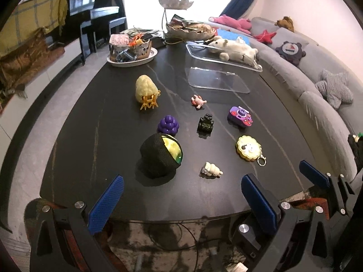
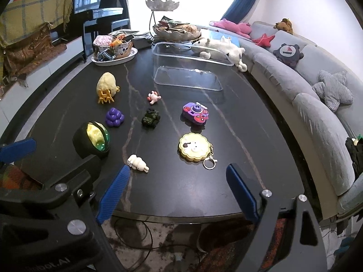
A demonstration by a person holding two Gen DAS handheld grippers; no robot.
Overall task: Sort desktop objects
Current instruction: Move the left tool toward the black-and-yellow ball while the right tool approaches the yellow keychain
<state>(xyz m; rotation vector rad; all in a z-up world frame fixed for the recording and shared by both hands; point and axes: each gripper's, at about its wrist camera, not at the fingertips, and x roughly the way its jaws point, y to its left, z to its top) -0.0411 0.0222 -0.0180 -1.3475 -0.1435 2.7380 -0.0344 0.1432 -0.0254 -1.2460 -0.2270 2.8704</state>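
Observation:
Small toys lie on the dark table (image 1: pixel 90 140): a yellow hermit crab (image 1: pixel 146 91), purple grapes (image 1: pixel 168 125), a black-wrapped yellow ball (image 1: pixel 160 155), a pink figure (image 1: pixel 198 101), a green toy tank (image 1: pixel 205 124), a purple toy camera (image 1: pixel 240 116), a yellow cookie keychain (image 1: pixel 248 148) and a white figure (image 1: pixel 211 170). A clear empty box (image 2: pixel 186 68) stands behind them. My left gripper (image 1: pixel 181 201) is open and empty at the near edge. My right gripper (image 2: pixel 178 190) is open and empty, beside it to the right.
A white dish with a basket of clutter (image 1: pixel 132 49) sits at the back left. A metal bowl stand (image 1: pixel 188 27) and a white plush (image 1: pixel 236 48) are at the back. A grey sofa (image 1: pixel 317 95) curves along the right. A piano (image 1: pixel 90 11) stands far left.

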